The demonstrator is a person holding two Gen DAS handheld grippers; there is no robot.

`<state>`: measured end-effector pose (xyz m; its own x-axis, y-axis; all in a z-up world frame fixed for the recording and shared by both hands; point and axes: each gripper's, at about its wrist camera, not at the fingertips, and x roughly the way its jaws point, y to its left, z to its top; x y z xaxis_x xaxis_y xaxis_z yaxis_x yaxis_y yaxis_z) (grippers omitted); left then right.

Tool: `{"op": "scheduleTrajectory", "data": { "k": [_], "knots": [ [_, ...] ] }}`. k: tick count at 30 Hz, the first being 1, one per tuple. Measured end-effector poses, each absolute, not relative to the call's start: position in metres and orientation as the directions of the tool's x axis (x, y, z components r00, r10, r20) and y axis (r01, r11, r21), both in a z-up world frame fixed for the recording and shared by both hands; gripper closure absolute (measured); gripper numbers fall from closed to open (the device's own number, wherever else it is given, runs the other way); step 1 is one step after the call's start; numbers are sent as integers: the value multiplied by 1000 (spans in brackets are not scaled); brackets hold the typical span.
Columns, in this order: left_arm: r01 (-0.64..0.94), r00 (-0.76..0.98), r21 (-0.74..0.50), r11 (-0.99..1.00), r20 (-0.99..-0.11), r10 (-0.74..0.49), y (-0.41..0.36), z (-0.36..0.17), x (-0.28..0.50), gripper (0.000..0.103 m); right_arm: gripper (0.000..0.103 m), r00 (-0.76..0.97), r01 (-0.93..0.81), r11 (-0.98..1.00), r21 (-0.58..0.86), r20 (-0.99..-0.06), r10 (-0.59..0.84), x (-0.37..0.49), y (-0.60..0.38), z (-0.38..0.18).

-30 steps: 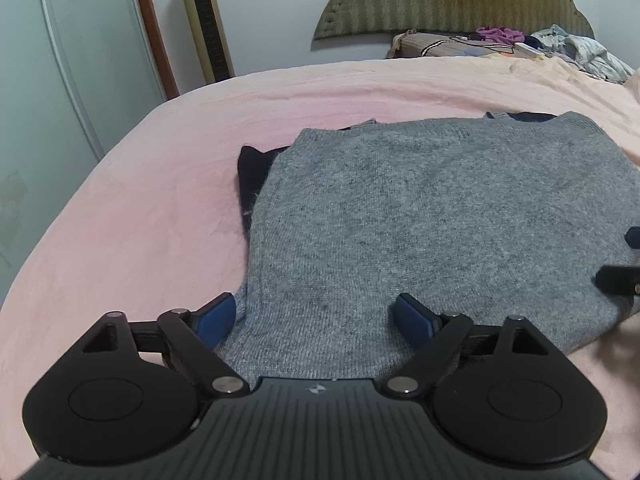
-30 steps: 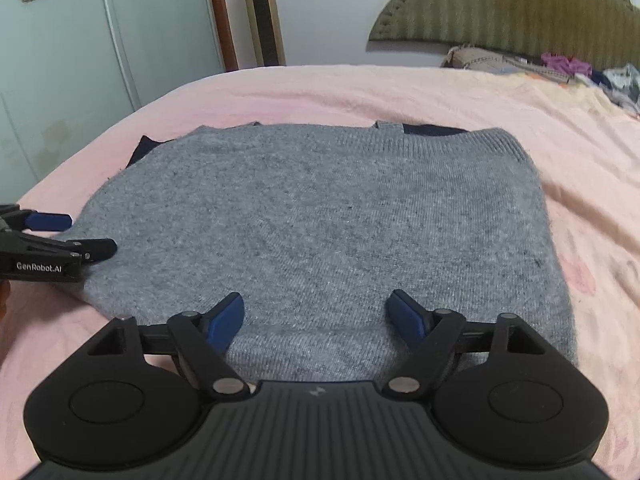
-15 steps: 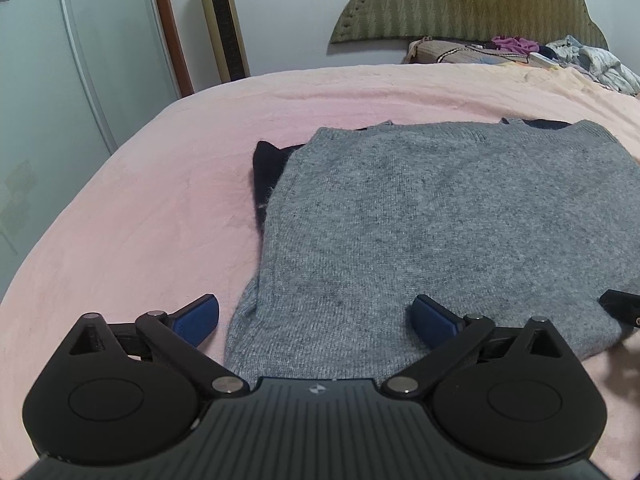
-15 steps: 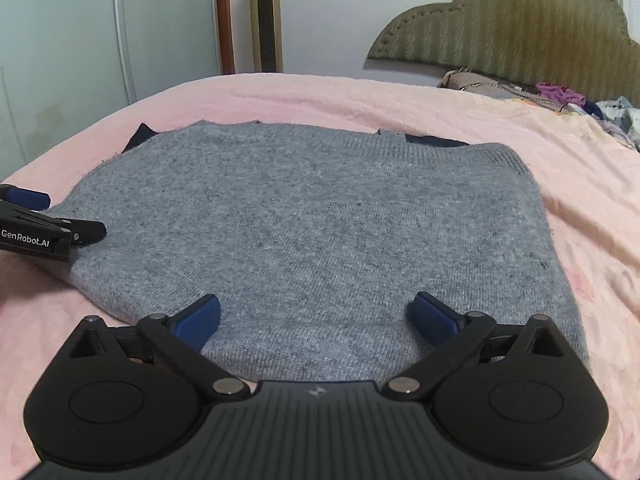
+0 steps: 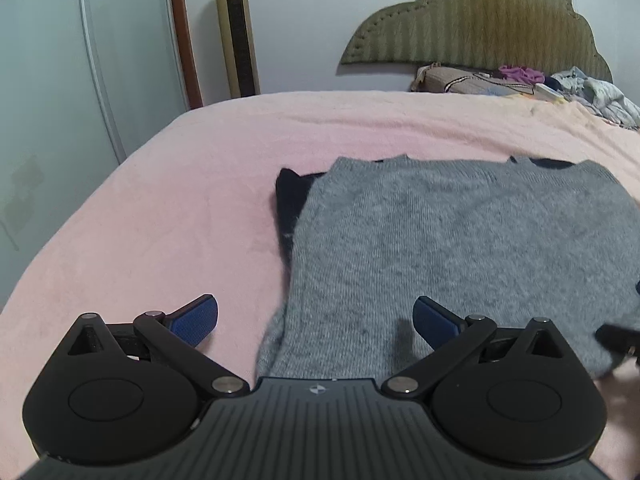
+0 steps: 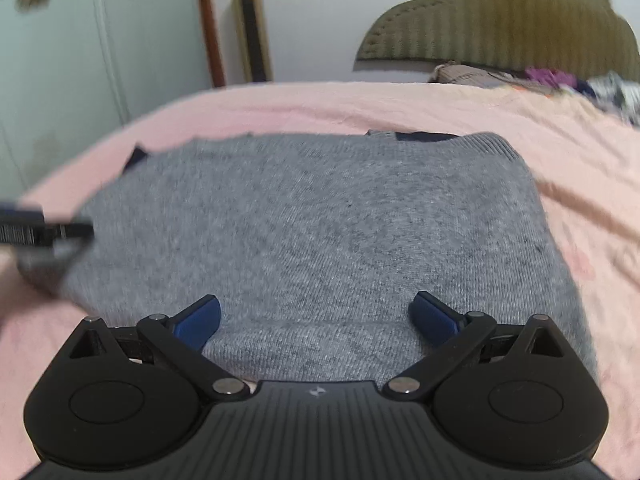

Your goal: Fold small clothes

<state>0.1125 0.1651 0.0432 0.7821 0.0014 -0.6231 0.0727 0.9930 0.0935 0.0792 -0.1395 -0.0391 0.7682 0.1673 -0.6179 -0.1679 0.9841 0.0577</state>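
Sweater (image 5: 460,248) edge beside bare blanket (image 5: 160,216)

Black tongs (image 5: 316,318); blue pads (image 5: 196,318)

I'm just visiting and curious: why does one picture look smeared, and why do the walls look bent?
Right wrist view: motion blur smears the headboard and the grey sweater's left edge, though the right hand-held gripper stays sharp. Left wrist view: crisp, the sweater clearly knitted; its fisheye lens bows the wardrobe door and pink bed. Lighting is soft and dim in both.
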Motion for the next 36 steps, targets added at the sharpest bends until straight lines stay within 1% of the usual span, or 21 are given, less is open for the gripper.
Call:
{"op": "scheduleTrajectory", "data": {
  "k": [2,5,7,10,12,18,28,36],
  "knots": [
    [77,787,101,992,-617,1,163,44,111,0,0,768,-165,986,13,-625,137,79,-132,-37],
    [85,788,120,989,-616,7,157,43,110,0,0,770,-139,990,16,-626,119,79,-127,-30],
    [88,788,127,988,-616,9,154,42,110,0,0,776,-87,996,2,-627,69,83,-125,-23],
    [95,793,128,987,-609,3,150,44,110,0,0,800,3,1000,-9,-601,-8,91,-128,-12],
    [100,794,127,987,-609,-2,148,45,110,0,0,791,49,999,2,-611,-38,100,-135,-9],
    [104,796,142,984,-605,4,142,46,110,0,0,761,88,994,66,-648,-24,114,-150,-14],
    [102,799,150,983,-601,9,140,49,114,0,0,737,92,995,50,-675,-34,117,-148,-24],
    [70,792,124,990,-610,21,152,56,126,0,0,733,85,996,29,-679,-43,118,-144,-27]
  ]
}}
